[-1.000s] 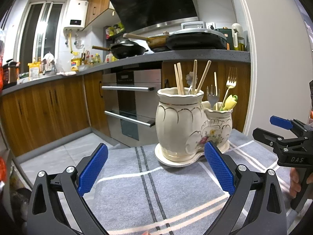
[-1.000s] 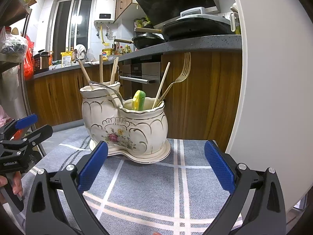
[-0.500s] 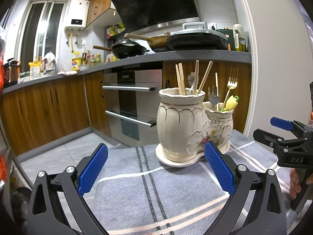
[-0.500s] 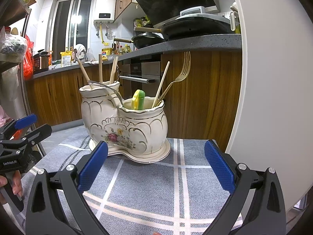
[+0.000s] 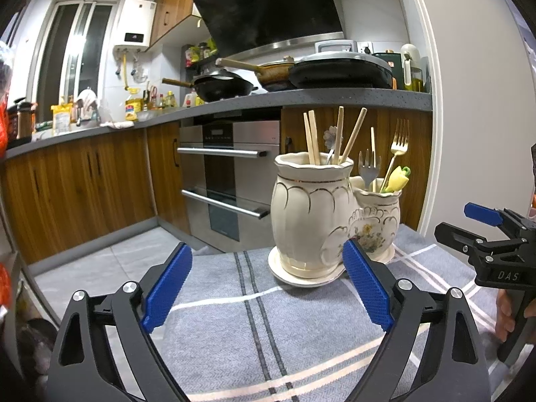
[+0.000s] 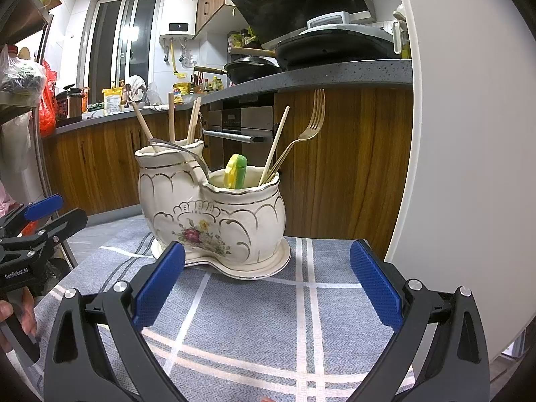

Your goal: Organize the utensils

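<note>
A cream two-part ceramic utensil holder (image 5: 311, 214) (image 6: 214, 211) stands on a grey striped cloth (image 5: 254, 321). Its tall part holds several wooden chopsticks (image 5: 351, 134) and a flower-topped spoon. Its low part holds a gold fork (image 6: 311, 124), a silver fork (image 5: 368, 167), a chopstick and a yellow-green utensil (image 6: 236, 171). My left gripper (image 5: 268, 288) is open and empty, just in front of the holder. My right gripper (image 6: 264, 288) is open and empty, in front of the holder's low part. Each gripper shows at the edge of the other's view.
A white wall (image 6: 462, 134) stands close on the right of the table. Behind are wooden cabinets, an oven (image 5: 231, 174) and a counter with pans (image 5: 227, 87). The cloth (image 6: 301, 328) covers the tabletop; its far edge drops to the floor.
Both views have shifted only slightly; the holder sits a little nearer in the left wrist view. Both grippers stay open and empty.
</note>
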The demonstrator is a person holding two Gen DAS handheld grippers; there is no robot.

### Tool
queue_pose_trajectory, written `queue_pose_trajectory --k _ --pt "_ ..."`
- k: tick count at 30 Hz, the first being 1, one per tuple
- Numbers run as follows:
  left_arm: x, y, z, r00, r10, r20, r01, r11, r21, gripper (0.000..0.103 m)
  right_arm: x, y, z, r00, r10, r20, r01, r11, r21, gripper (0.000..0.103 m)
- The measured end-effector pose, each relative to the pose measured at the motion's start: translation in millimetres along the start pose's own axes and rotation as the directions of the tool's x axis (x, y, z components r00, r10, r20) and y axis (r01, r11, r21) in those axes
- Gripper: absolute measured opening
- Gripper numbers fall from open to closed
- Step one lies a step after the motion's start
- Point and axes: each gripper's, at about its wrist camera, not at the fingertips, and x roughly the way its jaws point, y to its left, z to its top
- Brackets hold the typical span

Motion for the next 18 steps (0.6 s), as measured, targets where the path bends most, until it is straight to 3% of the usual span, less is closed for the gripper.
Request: queue_pose_trajectory --k 7,18 --pt "2.3 -1.2 1.3 0.999 0.045 -0.013 -0.045 0.999 -0.011 0.095 -0.1 -0.1 -0.2 1.0 0.001 0.0 -0.001 1.0 0.0 0.097" --pt "4.6 -3.4 1.4 1.0 0.025 -0.008 -0.026 1.0 -0.008 0.096 0.2 0.3 -0.1 1.0 0.0 -0.001 0.0 1.0 -0.001 0.097"
